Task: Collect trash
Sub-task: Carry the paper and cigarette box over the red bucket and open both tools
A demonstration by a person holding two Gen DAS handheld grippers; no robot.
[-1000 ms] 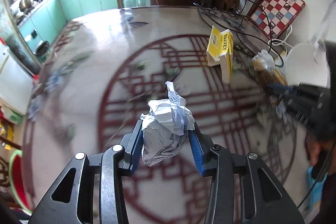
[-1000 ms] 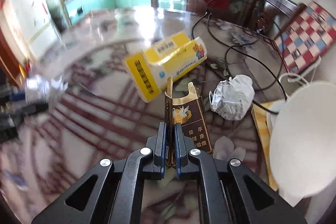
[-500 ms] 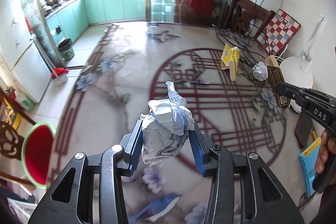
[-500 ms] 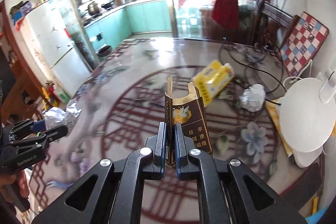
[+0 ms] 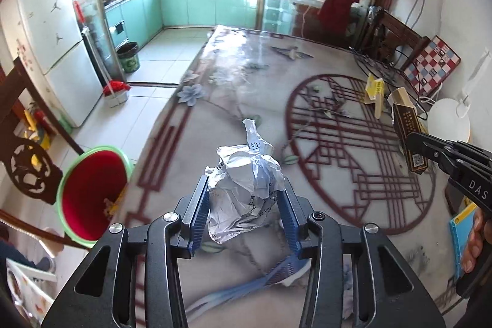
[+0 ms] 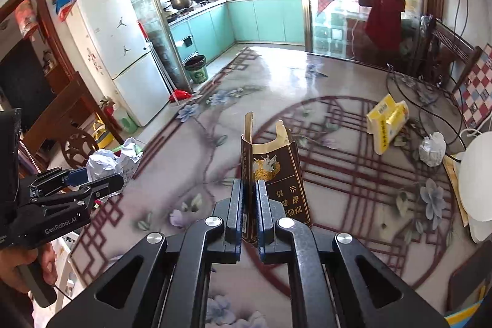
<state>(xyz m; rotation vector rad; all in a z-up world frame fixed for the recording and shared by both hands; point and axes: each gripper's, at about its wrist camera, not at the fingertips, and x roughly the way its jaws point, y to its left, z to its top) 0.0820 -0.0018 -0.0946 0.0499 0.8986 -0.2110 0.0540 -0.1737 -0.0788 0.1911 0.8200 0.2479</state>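
Left wrist view now shows your left claw (image 5: 244,206) raised well above the bench (image 5: 233,100) and swung toward its left edge, where half a second ago it hung over the middle; the red bin (image 5: 92,189) with the green rim sits just beyond that edge, larger and nearer than before. The claw is clamped on the paper wad (image 5: 244,183), both pads pressing its sides. Your right claw (image 6: 249,205) has risen with it and grips the cigarette pack (image 6: 273,174) by one flattened wall, upright. Both loads look secure, so the carry to the bin seems to be under way, with the wad closer to release. A yellow box (image 6: 386,122) and a second wad (image 6: 432,149) lie near the right edge, uncollected.
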